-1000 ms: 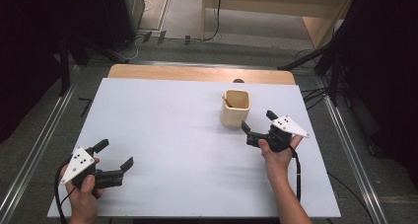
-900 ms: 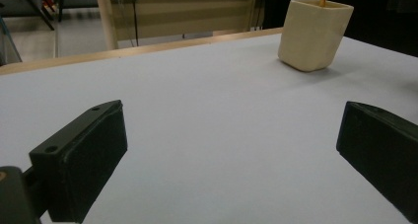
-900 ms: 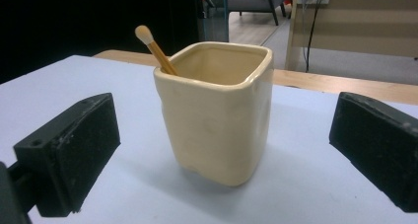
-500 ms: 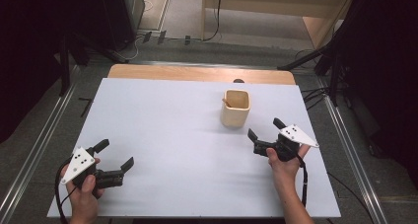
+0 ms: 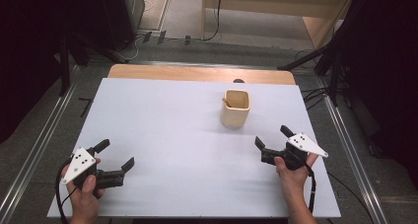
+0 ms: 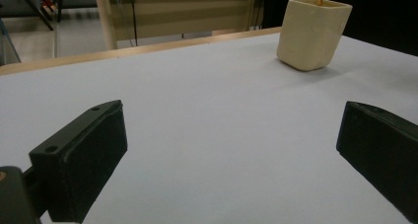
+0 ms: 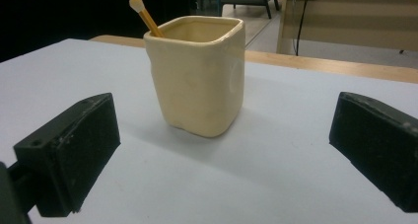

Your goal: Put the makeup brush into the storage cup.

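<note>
A cream square cup (image 5: 235, 108) stands upright on the white table (image 5: 172, 120), right of centre, with a thin wooden stick (image 5: 226, 101) leaning inside it. My right gripper (image 5: 271, 136) sits open near the table's front right, a short way from the cup and apart from it. In the right gripper view the cup (image 7: 199, 86) and its round-tipped stick (image 7: 143, 14) stand ahead of the spread jaws, nothing between them. My left gripper (image 5: 116, 154) rests open at the front left, empty. In the left gripper view the cup (image 6: 313, 34) is far off at the upper right.
A bare wooden strip (image 5: 197, 73) runs along the table's far edge, with a small dark object (image 5: 238, 80) on it behind the cup. Metal rails (image 5: 355, 150) flank the table on both sides. Wooden furniture (image 5: 315, 17) and cables stand on the floor beyond.
My right gripper has drawn back from beside the cup toward the table's near edge, still open. The left gripper and the cup have stayed put.
</note>
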{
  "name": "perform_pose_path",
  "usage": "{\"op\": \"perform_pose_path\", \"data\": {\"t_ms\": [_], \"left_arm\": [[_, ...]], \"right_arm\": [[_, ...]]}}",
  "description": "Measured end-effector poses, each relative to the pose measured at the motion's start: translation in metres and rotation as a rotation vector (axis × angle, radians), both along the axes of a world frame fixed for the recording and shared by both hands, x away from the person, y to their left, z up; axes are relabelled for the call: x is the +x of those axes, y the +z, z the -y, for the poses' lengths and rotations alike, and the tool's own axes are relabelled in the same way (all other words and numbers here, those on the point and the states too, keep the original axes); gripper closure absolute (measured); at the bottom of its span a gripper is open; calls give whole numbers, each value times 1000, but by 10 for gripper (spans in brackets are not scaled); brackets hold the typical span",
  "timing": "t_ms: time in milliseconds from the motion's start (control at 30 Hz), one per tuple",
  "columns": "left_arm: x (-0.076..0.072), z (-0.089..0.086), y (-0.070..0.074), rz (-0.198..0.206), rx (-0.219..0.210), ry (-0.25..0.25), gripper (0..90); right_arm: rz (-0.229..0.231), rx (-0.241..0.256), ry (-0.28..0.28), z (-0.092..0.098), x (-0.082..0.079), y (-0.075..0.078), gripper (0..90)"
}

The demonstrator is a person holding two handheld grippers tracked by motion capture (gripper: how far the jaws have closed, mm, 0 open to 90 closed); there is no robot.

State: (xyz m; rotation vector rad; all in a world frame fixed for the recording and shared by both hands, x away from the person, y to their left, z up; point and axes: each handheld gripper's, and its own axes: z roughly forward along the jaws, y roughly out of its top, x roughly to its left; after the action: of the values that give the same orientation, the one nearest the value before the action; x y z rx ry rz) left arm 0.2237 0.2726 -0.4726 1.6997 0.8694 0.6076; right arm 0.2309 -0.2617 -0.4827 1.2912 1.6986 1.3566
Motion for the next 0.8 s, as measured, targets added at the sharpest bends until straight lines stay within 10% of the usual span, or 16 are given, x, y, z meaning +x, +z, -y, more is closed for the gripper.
{"op": "perform_pose_path", "data": {"t_ms": [800], "left_arm": [[-1,0,0,-1,3,-5,0]], "right_arm": [[-4,-29,-31,29,-43,-7,0]]}}
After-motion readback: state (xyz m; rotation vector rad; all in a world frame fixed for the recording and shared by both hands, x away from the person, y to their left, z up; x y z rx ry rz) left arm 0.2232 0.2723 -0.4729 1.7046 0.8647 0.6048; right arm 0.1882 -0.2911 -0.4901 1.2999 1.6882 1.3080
